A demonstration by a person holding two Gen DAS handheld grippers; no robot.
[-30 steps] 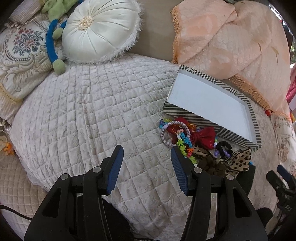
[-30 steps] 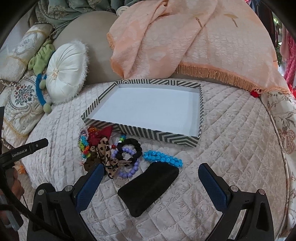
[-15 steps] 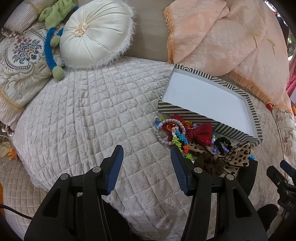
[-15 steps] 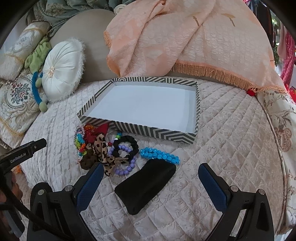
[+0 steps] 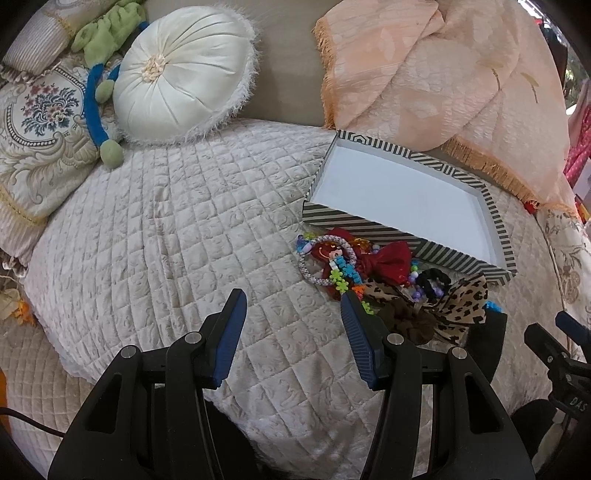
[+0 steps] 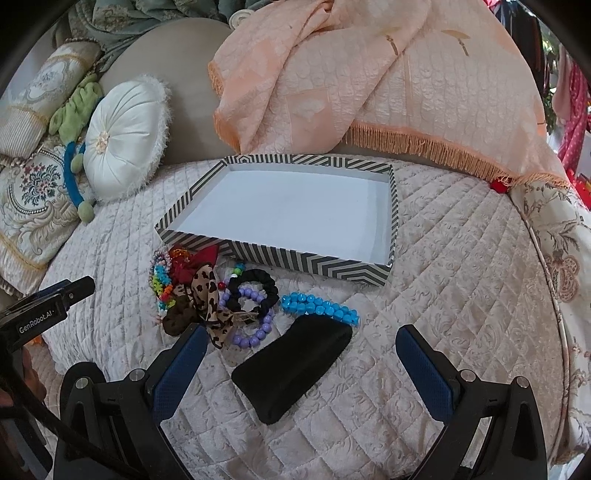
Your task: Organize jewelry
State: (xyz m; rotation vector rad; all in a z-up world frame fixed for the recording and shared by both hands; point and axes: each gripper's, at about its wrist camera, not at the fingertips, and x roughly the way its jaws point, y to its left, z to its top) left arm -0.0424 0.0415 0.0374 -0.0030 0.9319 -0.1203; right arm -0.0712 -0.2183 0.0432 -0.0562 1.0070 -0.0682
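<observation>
A shallow striped box [image 6: 258,253] with a white, empty inside lies on the quilted bed; it also shows in the left wrist view [image 5: 369,223]. In front of it lies a pile of jewelry and hair pieces: a red bow [image 5: 388,262], a leopard bow [image 6: 207,295], a black scrunchie [image 6: 255,286], purple beads [image 6: 251,338], a blue bead bracelet [image 6: 319,308] and a black pouch [image 6: 291,373]. My right gripper [image 6: 301,354] is open, its fingers either side of the pouch, above it. My left gripper [image 5: 291,314] is open and empty, left of the pile.
A round white cushion [image 5: 177,77], an embroidered pillow [image 5: 37,122] and a green plush toy [image 5: 107,33] lie at the back left. A peach fringed cloth [image 6: 388,74] is draped behind the box. The quilt's edge falls away at the left and front.
Both grippers have shifted a little. The pile and box now sit slightly more to the left in the left wrist view. Both grippers stay open; nothing was picked up.
</observation>
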